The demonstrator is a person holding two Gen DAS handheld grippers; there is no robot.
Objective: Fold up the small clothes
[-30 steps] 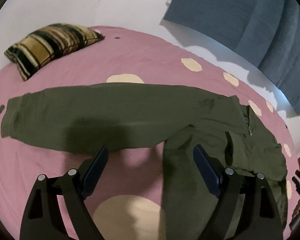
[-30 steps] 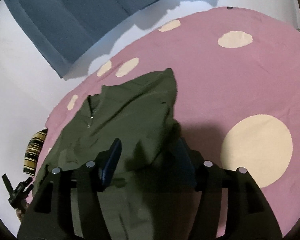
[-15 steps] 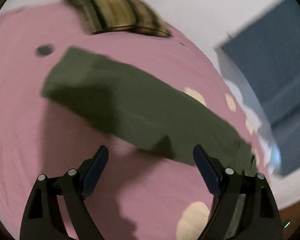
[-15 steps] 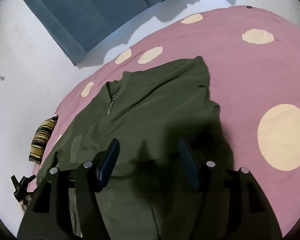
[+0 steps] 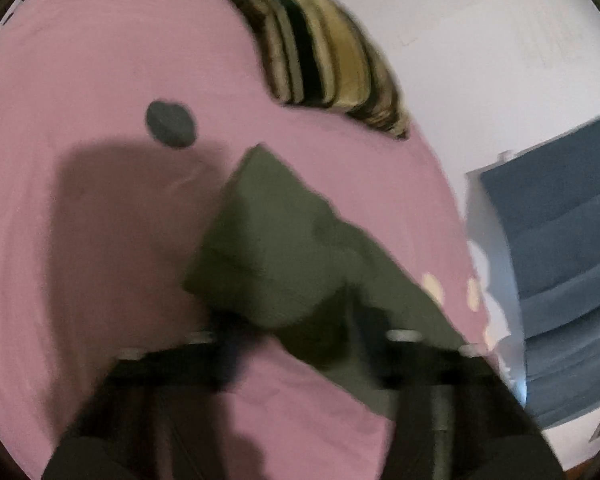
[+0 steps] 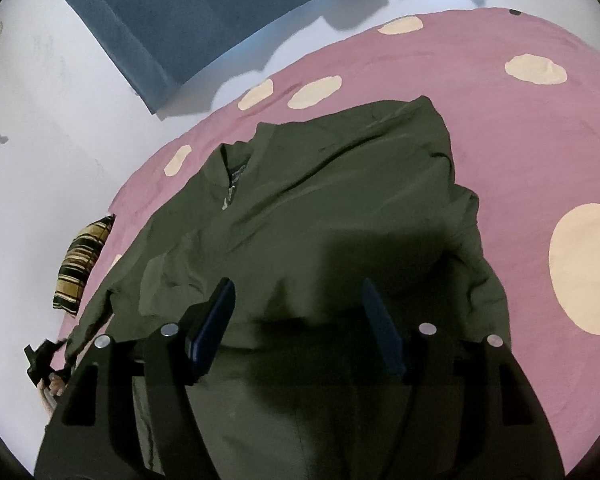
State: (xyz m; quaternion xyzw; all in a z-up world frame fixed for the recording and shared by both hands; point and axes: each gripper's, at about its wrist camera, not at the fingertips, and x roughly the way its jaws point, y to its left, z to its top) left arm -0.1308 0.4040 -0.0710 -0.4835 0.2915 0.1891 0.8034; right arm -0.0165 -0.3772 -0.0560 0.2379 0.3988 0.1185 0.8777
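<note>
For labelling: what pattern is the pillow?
Black and tan stripes on the pillow; left wrist view.

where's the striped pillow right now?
The brown-and-black striped pillow lies at the pink bedspread's far edge against the white wall: top centre in the left wrist view, far left in the right wrist view, beyond the olive-green jacket's sleeve.

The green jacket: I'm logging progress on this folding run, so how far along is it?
Early. Done: the green jacket lies spread on the pink bedspread, zip collar up. In hand: the left gripper is at the end of the long sleeve; blur hides whether it grips. The right gripper hovers open over the body. Left: every fold, since no neat fold shows.
</note>
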